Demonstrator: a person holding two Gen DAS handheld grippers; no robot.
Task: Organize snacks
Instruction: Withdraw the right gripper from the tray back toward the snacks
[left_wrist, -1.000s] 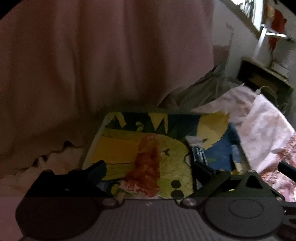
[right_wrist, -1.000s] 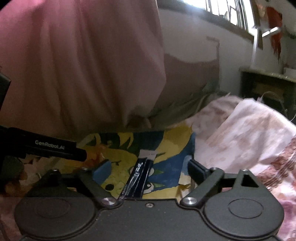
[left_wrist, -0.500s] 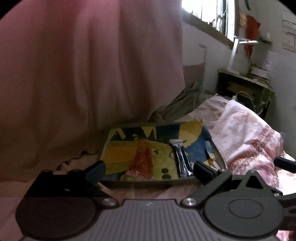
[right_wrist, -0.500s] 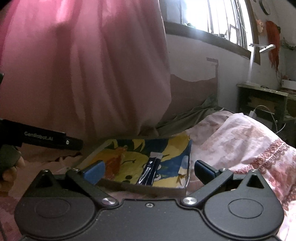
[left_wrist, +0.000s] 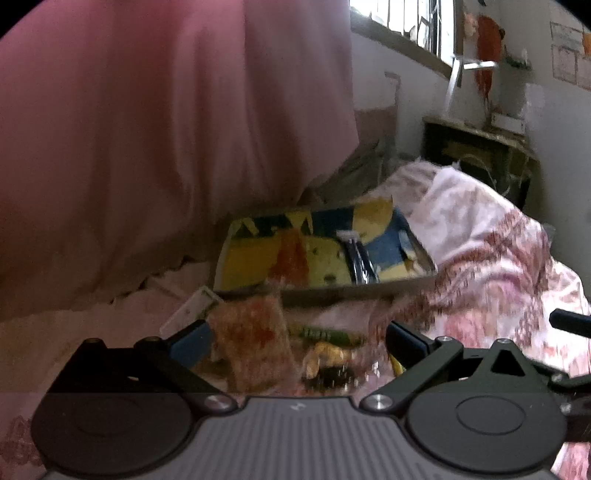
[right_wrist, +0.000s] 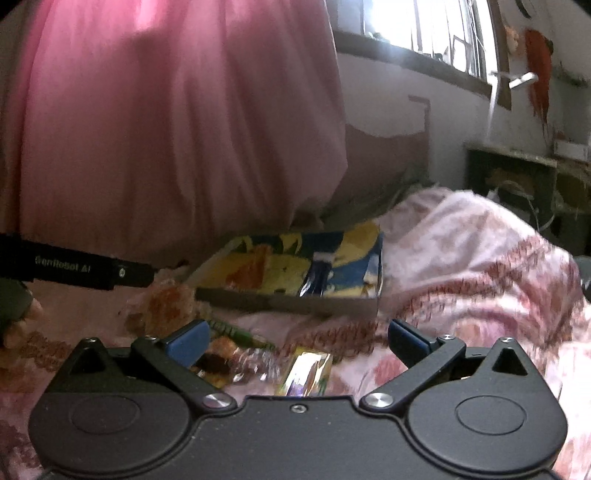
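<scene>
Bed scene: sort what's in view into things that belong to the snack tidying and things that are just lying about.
Belongs to the job:
- cartoon-print tray
- dark stick packet in the tray
- orange snack packet on the bed
- shiny yellow packet
- green-edged packet
- left gripper and right gripper, both open and empty

Just lying about:
- pink curtain
- floral blanket
- desk lamp

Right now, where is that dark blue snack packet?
The dark blue packet lies inside the cartoon-printed tray on the bed, right of the tray's middle in the left wrist view, with the floral blanket just beyond the tray's right edge.
</scene>
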